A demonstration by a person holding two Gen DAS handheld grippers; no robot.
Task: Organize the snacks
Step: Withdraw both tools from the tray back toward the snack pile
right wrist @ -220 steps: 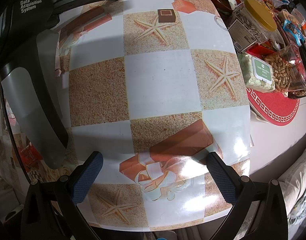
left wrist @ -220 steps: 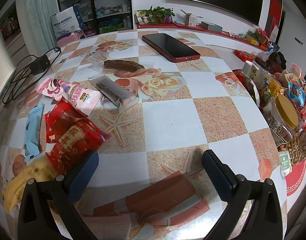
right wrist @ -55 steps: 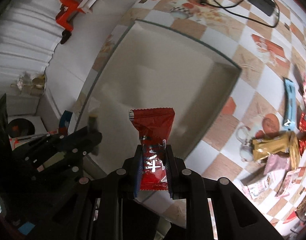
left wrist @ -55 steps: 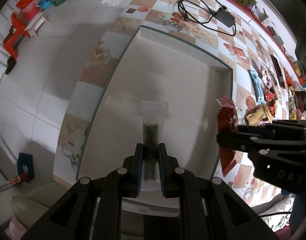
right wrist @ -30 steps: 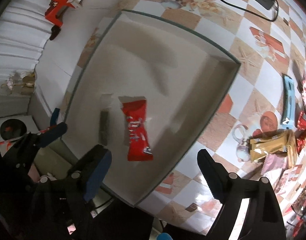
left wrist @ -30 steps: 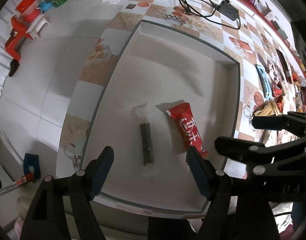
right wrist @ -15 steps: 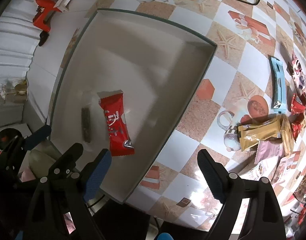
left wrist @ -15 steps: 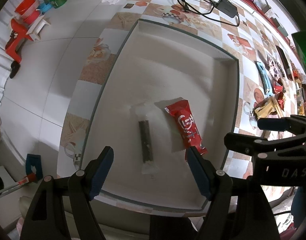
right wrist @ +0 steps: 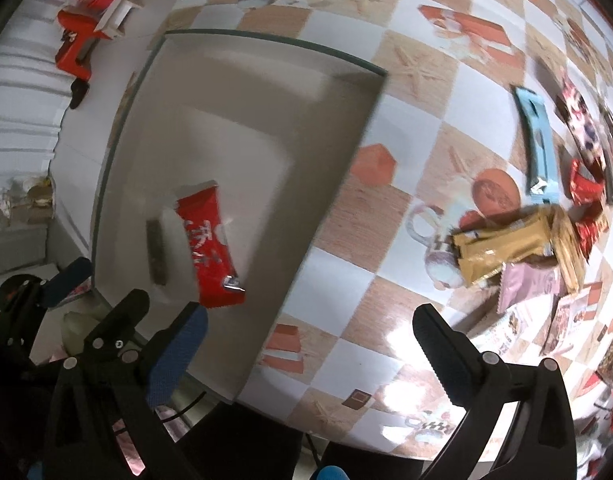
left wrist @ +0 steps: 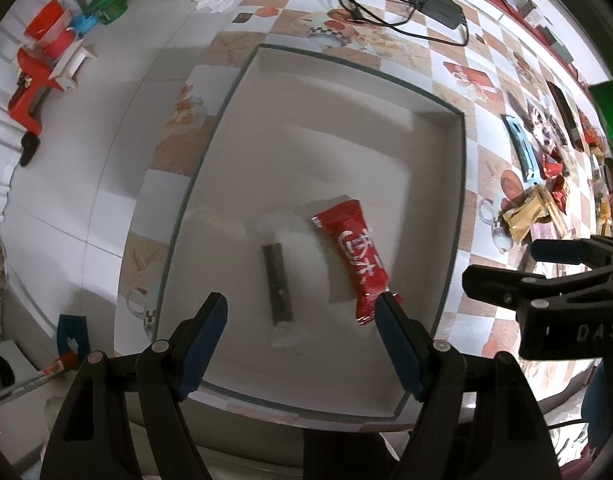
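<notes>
Left gripper [left wrist: 300,320]: jaws spread wide with nothing between them, hovering over the near edge of the tray.
Right gripper [right wrist: 306,334]: jaws spread wide and empty, above the counter just past the tray's right rim; its body also shows at the right edge of the left wrist view.
Tray [left wrist: 456,208]: shallow, pale, rectangular, lying at the counter's left end, its near rim along the counter's near edge.
Red snack pack [left wrist: 356,258]: lies flat inside the tray, in the near half toward the right rim, white lettering facing up, slanted.
Dark bar in clear wrapper [left wrist: 278,284]: flat in the tray just left of the red pack, close beside it; whether they touch I cannot tell.
Blue packet [right wrist: 536,152]: on the counter, well apart from the tray, toward the right.
Gold packet [right wrist: 502,246]: on the counter near the blue one, among red and pink wrappers.
Counter [right wrist: 406,92]: covered with a checked cloth of orange and white squares.
Cable and adapter [left wrist: 438,4]: at the counter's far edge.
</notes>
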